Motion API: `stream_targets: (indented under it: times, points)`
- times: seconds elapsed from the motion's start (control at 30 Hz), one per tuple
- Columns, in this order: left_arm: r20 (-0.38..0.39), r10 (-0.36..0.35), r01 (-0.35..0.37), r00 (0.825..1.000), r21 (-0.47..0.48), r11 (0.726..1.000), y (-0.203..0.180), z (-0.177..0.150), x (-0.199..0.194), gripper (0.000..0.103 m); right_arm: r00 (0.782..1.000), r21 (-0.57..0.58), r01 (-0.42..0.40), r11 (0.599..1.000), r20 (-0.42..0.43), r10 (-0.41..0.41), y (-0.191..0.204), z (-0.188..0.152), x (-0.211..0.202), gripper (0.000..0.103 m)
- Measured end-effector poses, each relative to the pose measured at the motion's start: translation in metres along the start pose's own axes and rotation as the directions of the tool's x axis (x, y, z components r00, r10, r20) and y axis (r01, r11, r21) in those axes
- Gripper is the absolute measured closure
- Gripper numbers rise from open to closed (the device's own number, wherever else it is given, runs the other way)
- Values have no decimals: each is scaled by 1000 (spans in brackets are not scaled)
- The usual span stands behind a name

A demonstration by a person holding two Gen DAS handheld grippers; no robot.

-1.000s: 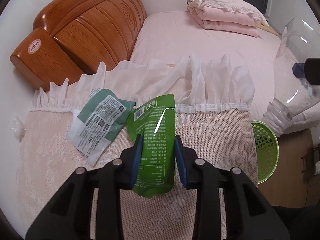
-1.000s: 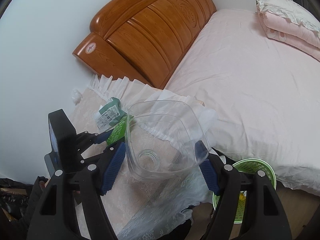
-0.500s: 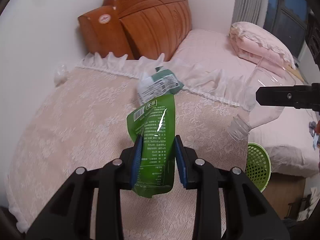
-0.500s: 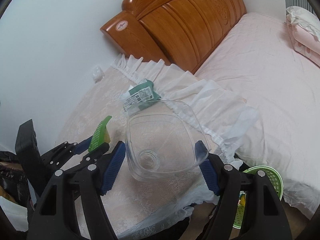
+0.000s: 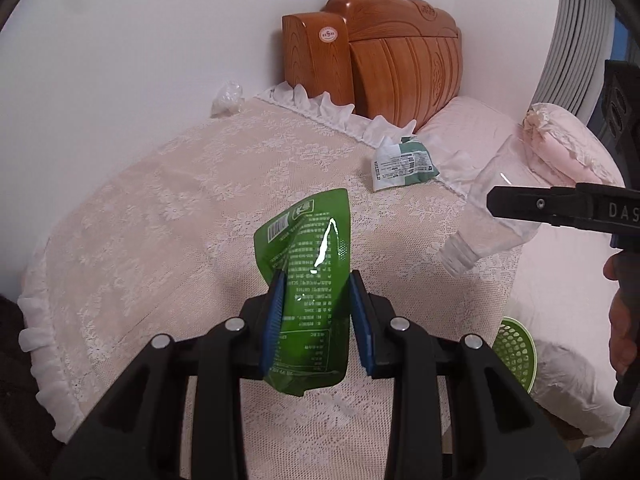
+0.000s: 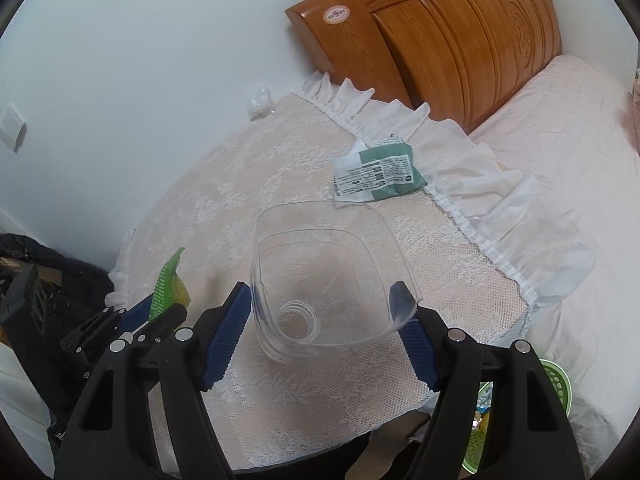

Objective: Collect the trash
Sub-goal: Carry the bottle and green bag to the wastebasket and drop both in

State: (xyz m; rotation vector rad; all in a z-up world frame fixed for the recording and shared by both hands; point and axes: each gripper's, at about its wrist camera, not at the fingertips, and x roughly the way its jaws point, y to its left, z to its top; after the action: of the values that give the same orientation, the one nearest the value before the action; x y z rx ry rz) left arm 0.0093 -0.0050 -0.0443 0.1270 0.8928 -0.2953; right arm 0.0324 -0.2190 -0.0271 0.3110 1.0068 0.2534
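Green pouch [image 5: 310, 276]: held between the blue pads of the left gripper [image 5: 316, 320], whose fingers are closed on its two side edges; its long axis runs away from the camera, barcode end farthest, bottom edge hanging nearest the lens, lifted above the lace cloth.
Clear plastic bottle [image 6: 326, 280]: clamped across its cut-open wide end by the right gripper [image 6: 328, 330], fingers spread wide against its walls; in the left wrist view its long axis is tilted, the threaded neck [image 5: 454, 258] pointing down towards the worktop and the wide end up; nothing is seen inside it.
White and teal wrapper [image 6: 374, 174]: lying flat on the lace cloth near the frilled edge, well apart from both grippers, its long axis roughly parallel to the frill.
Worktop [image 5: 160, 208]: covered with a pale lace cloth with a white frill, standing beside the bed [image 6: 560, 128] and the wooden headboard [image 6: 460, 36].
Green basket [image 5: 516, 354]: on the floor beside the bed, below the worktop edge; bits of rubbish are visible in it in the right wrist view, but what they are cannot be told.
Crumpled clear plastic [image 6: 260, 102]: resting at the wall edge of the worktop.
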Motion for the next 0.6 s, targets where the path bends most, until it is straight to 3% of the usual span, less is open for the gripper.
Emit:
stream_targets:
  times: [0.17, 0.3, 0.43, 0.6]
  points:
    - [34, -39, 38, 999, 35, 999, -11, 2, -16, 72, 999, -43, 30, 999, 32, -28, 8, -11, -17, 31]
    - [40, -125, 120, 991, 121, 985, -45, 2, -24, 72, 992, -45, 107, 993, 70, -103, -7, -31, -50, 31]
    - [8, -250, 240, 968, 253, 937, -105, -3, -27, 72, 971, -20, 228, 974, 77, -225, -35, -61, -83, 31]
    - [-67, -353, 351, 933, 386, 853, -185, -13, -23, 72, 938, 119, 339, 933, 38, -346, -96, -111, -126, 31]
